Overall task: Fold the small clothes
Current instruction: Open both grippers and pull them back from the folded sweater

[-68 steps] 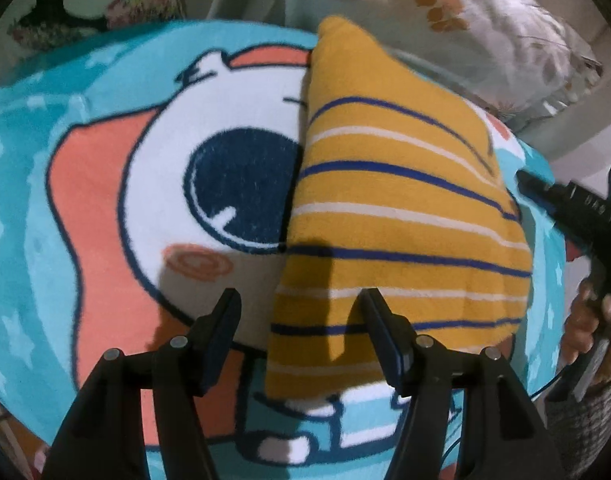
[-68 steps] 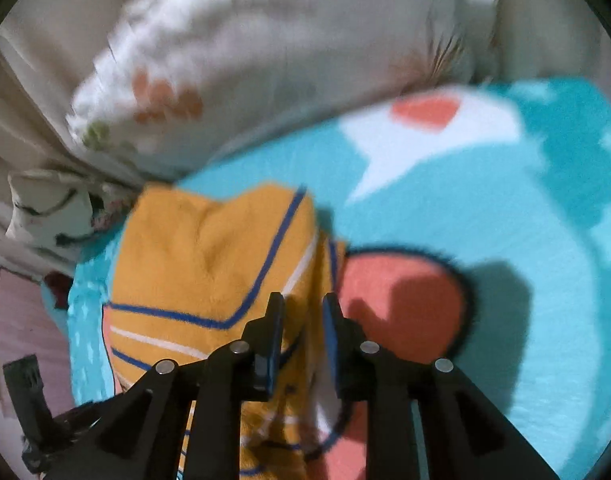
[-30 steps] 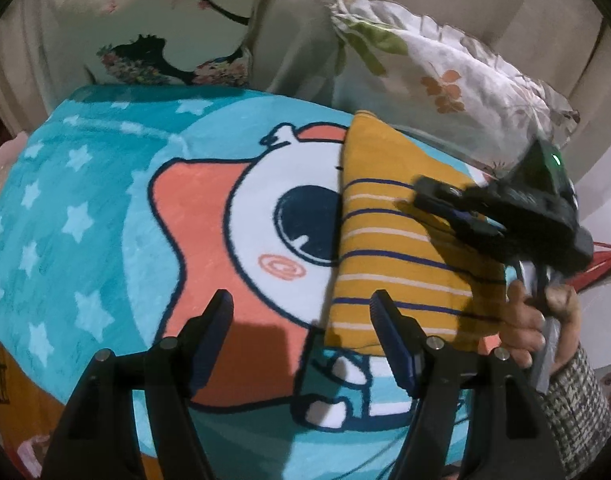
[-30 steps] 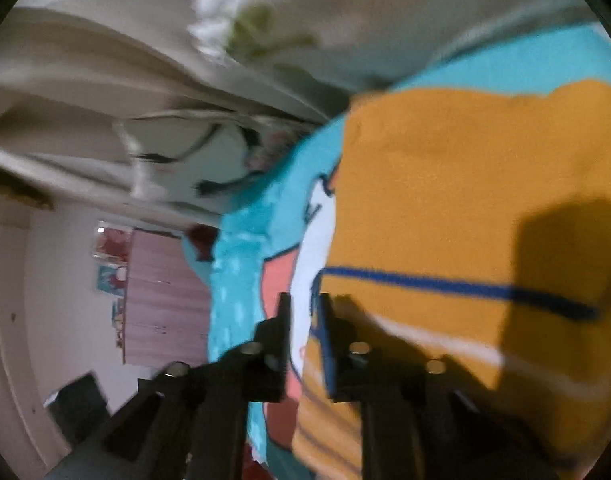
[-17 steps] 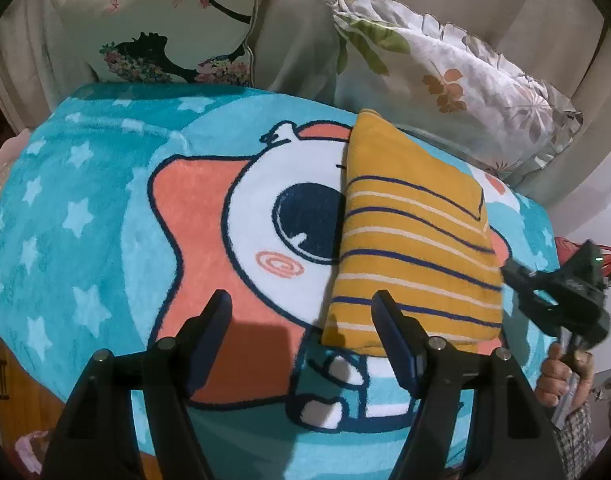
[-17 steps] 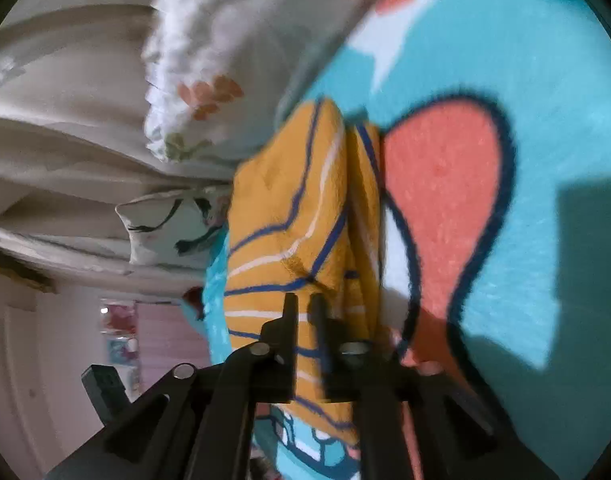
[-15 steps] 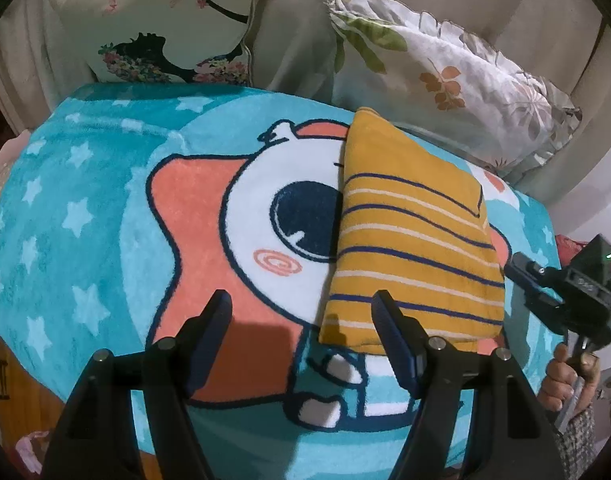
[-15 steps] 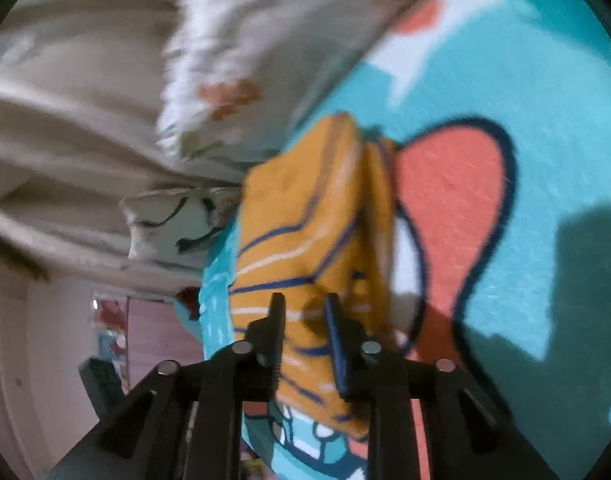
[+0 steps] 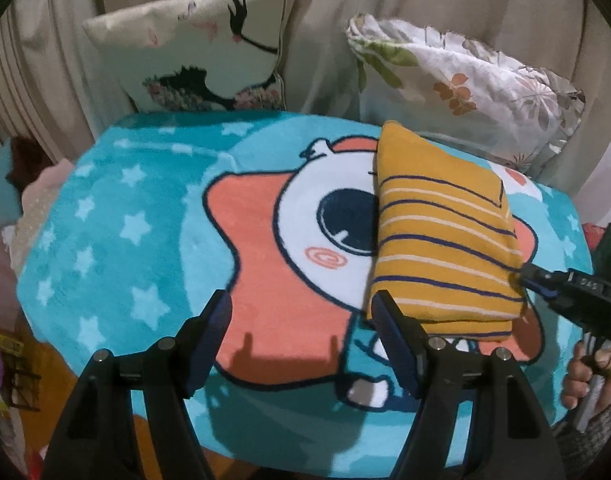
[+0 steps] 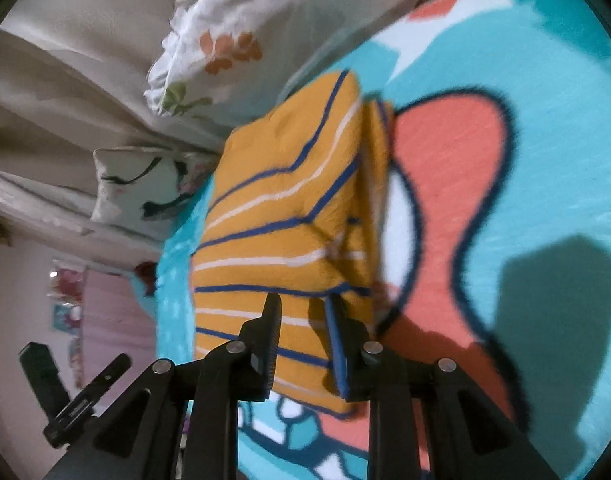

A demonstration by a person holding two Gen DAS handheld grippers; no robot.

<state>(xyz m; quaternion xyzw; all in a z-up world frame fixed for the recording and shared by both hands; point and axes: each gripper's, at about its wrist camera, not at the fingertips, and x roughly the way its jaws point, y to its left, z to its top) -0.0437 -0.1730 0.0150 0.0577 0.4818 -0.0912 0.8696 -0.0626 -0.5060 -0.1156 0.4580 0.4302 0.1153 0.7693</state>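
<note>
A folded mustard-yellow garment (image 9: pixel 437 236) with blue and white stripes lies on the right part of a teal cartoon blanket (image 9: pixel 117 240). My left gripper (image 9: pixel 301 312) is open and empty, held above the blanket's near side, left of the garment. My right gripper (image 10: pixel 303 306) is open a little, its fingertips over the garment's (image 10: pixel 281 216) near edge. It also shows in the left wrist view (image 9: pixel 521 276) at the garment's right edge, with the hand below it.
Two cushions lean on the sofa back behind the blanket: a bird-print one (image 9: pixel 201 48) and a floral one (image 9: pixel 465 80). The blanket's front edge drops off near my left gripper. A pink cloth (image 9: pixel 37 200) lies at the far left.
My left gripper has drawn back and up from the garment. My right gripper let go of the folded garment, swung away to the right, and now has its jaws opened a little at the garment's right edge.
</note>
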